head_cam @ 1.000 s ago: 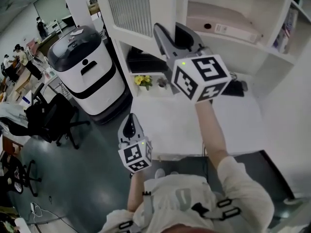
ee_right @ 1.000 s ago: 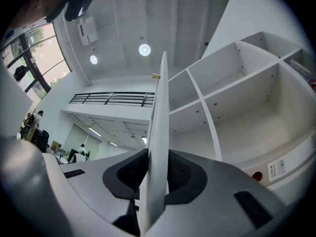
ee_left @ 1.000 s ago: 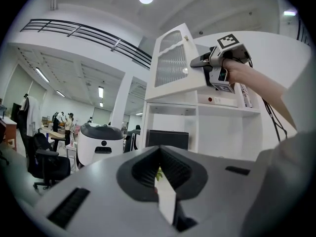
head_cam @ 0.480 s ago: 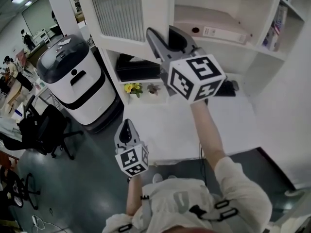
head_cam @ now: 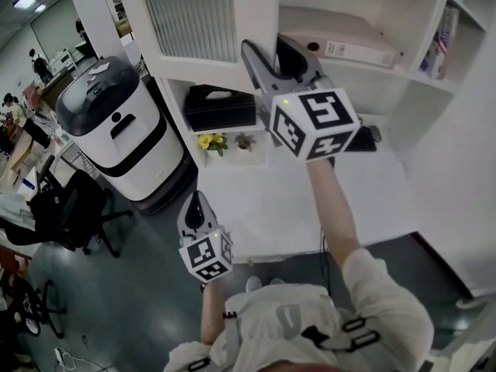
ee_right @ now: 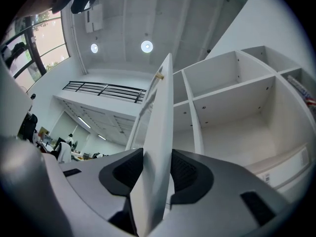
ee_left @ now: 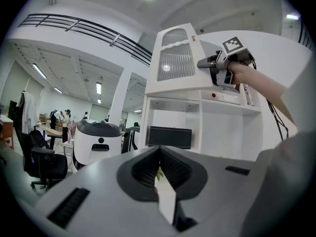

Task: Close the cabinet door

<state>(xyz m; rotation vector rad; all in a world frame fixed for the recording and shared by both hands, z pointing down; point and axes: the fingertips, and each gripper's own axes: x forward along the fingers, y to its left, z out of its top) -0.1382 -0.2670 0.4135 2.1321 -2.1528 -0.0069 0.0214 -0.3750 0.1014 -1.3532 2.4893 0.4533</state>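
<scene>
The white cabinet door [head_cam: 194, 14] with its ribbed glass panel stands ajar on the wall cabinet [head_cam: 372, 6]. My right gripper [head_cam: 267, 49] is raised to the door's free edge. In the right gripper view that edge [ee_right: 159, 132] runs between the right gripper's [ee_right: 157, 169] jaws. The jaws have just been opening, and a thin gap shows beside one pad. My left gripper [head_cam: 196, 204] hangs low in front of the desk, apart from the cabinet. Its pads meet with nothing between them, as the left gripper view shows for the left gripper [ee_left: 159, 167].
Below the cabinet a black box [head_cam: 221, 107] and small potted flowers [head_cam: 213, 140] sit in an open shelf. A binder [head_cam: 341, 49] lies inside the cabinet. A white desk [head_cam: 294, 200] is in front, with a white machine [head_cam: 116, 122] and an office chair [head_cam: 70, 200] to the left.
My right gripper has shifted slightly sideways along with the door edge, and its jaws stand wider apart. The left gripper has hardly moved.
</scene>
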